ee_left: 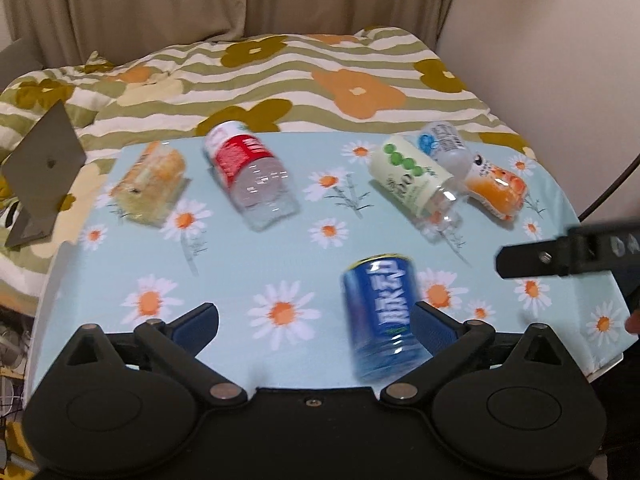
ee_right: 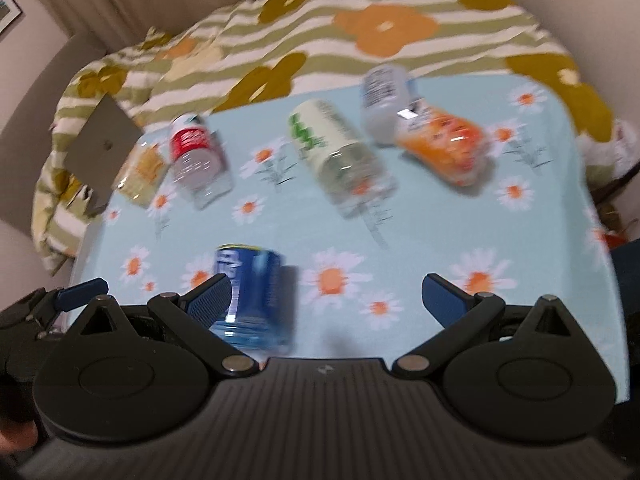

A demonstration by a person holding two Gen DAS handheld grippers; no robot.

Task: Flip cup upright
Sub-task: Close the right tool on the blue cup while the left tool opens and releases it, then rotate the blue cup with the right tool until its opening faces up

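Observation:
A blue-labelled bottle (ee_left: pixel 382 316) stands bottom-up on the daisy tablecloth (ee_left: pixel 256 264), nearest to me; it also shows in the right wrist view (ee_right: pixel 254 296). My left gripper (ee_left: pixel 316 322) is open and empty, its right finger beside the blue bottle. My right gripper (ee_right: pixel 326 294) is open and empty, its left finger in front of the blue bottle; it enters the left wrist view from the right (ee_left: pixel 560 258). Both views are motion-blurred.
Farther back several bottles stand bottom-up: a red-labelled one (ee_left: pixel 250 176), a green-and-white one (ee_left: pixel 416 184), an orange one (ee_left: pixel 496 190), a blue-and-white one (ee_left: pixel 444 146) and a yellow one (ee_left: pixel 150 182). A grey stand (ee_left: pixel 40 176) sits left. A flowered quilt (ee_left: pixel 320 72) lies behind.

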